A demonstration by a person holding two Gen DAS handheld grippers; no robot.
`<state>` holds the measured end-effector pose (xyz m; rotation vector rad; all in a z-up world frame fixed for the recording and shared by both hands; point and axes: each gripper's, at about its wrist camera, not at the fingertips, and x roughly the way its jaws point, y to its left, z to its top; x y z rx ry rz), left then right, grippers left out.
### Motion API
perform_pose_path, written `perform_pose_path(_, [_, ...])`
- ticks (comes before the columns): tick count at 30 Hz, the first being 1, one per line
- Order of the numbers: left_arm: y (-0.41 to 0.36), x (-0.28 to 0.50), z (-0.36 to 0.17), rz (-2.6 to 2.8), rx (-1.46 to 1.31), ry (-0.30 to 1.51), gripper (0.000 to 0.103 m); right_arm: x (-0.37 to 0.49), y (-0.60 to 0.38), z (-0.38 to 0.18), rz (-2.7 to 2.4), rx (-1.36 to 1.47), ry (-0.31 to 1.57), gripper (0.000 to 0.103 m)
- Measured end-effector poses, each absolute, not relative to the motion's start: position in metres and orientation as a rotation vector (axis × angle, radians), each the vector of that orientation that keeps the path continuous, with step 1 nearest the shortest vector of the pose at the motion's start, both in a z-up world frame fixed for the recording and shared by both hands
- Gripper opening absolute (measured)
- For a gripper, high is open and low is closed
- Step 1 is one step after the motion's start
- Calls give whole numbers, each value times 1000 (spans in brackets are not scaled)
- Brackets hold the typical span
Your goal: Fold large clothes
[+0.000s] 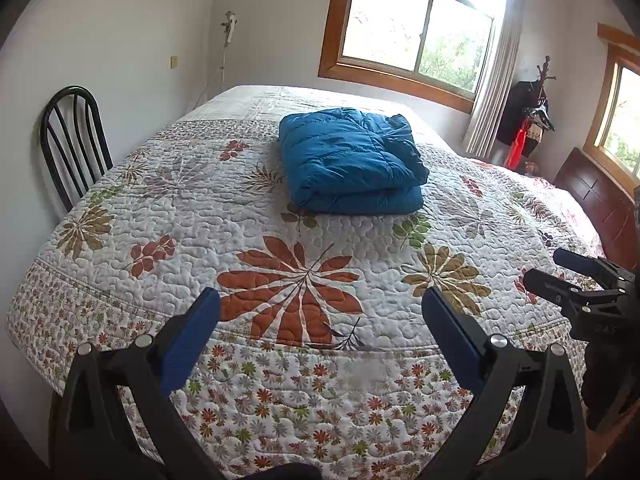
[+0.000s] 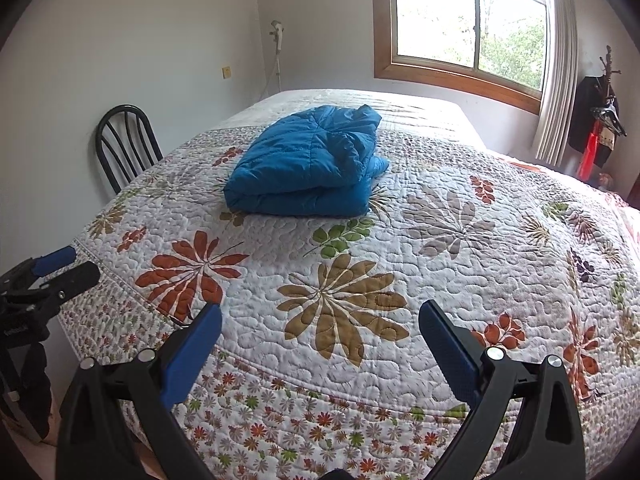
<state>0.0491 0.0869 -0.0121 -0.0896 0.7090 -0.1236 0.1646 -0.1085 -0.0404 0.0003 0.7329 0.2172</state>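
Left gripper [image 1: 320, 312] spread wide, empty, low in frame over quilt [image 1: 200, 208]. Right gripper [image 2: 320, 324] likewise wide, empty. Blue puffer jacket [image 1: 352, 164] lies folded upper centre, well apart from both.

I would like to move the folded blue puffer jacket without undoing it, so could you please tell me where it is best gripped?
Grip the blue puffer jacket at its thick near edge, where the folded layers stack, coming in low from the foot of the bed. Its far right corner looks loose and bunched. Both the left claw and the right claw are open and empty, so probably take one near corner each.
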Motion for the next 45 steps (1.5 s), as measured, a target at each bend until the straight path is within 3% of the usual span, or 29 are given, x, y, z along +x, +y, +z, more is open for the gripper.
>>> perform_pose_path(45, [87,49,-15,-89,-74,715,100,162,-109,-42,210,-12,735,99])
